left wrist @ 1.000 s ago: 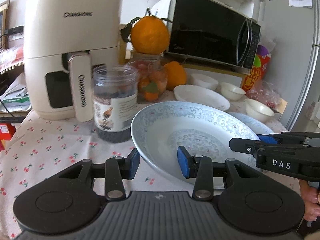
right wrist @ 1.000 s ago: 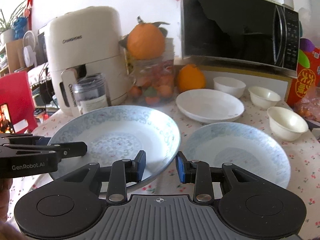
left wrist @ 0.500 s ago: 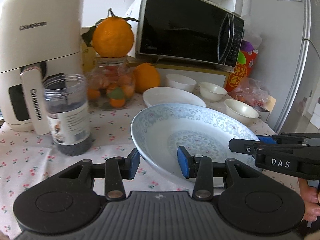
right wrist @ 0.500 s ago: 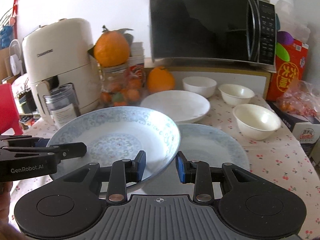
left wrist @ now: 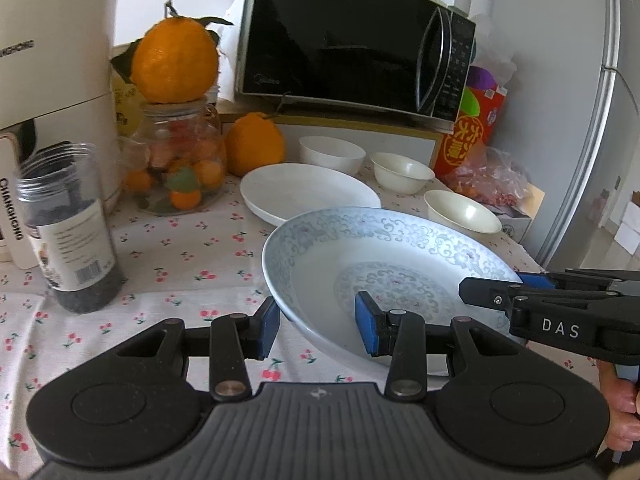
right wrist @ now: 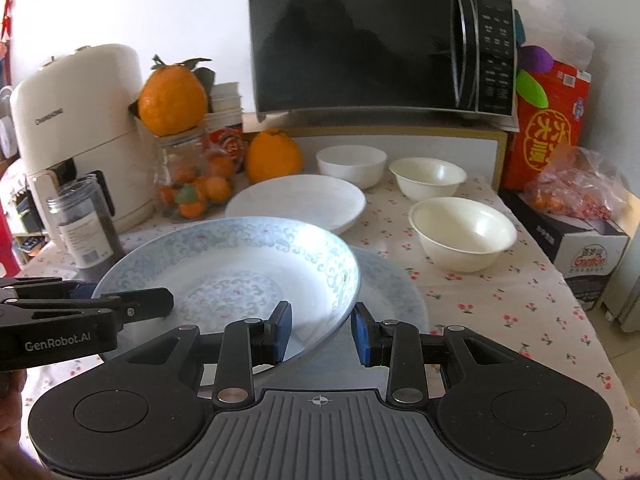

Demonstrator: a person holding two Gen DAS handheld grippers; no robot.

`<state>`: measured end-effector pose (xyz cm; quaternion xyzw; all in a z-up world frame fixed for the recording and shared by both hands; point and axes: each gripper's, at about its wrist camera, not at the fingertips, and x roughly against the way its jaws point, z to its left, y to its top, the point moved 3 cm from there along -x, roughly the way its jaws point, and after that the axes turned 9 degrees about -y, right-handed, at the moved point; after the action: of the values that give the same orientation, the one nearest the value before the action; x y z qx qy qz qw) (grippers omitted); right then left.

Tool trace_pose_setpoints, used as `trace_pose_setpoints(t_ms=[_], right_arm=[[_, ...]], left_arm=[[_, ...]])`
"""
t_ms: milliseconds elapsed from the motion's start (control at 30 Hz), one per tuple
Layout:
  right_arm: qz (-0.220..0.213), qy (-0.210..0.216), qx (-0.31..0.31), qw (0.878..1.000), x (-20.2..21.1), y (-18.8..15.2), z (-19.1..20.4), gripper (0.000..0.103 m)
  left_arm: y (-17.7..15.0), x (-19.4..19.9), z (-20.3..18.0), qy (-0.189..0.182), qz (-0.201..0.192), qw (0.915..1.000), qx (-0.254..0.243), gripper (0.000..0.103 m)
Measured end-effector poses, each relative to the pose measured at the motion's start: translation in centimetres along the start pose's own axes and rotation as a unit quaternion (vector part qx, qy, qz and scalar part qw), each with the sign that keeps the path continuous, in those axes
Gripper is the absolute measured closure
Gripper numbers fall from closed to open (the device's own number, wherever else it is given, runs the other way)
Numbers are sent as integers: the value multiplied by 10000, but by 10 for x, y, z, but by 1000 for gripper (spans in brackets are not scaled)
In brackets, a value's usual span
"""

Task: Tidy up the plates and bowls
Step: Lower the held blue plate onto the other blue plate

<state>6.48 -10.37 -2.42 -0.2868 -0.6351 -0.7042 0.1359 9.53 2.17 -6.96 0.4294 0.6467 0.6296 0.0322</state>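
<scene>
- Above the flowered worktop (right wrist: 500,292), the blue-patterned porcelain plate (right wrist: 240,272) is carried by both tools, over a second patterned plate (right wrist: 392,292) that lies flat.
- Left gripper (left wrist: 316,326) jaws close on the plate's left rim; right gripper (right wrist: 322,334) jaws close on its right rim (each holds only the edge).
- Risk, in my judgement: uneven lowering may tilt the plate, so it slips or knocks the lower one.
</scene>
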Motion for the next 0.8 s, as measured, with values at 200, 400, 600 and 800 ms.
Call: trace_pose_setpoints(t_ms=[200,400,600,800], right_arm=[[85,-117,-59,9999,-3,-1,-15,71],[154,-227,-96,9996,-5,-4,-26,71],[212,-289,-115,9993,-8,-6,-33,71],[309,-372,-97,9988,-11,-8,-34,71]], left_arm=[[1,-10,-11,-48,70,9999,-74,65],[1,-21,-20,-93,164,9997,-150,65],[-1,-27,-26,-69,250,9994,-231,65],[0,-30,-33,119,334,9984,-439,65]])
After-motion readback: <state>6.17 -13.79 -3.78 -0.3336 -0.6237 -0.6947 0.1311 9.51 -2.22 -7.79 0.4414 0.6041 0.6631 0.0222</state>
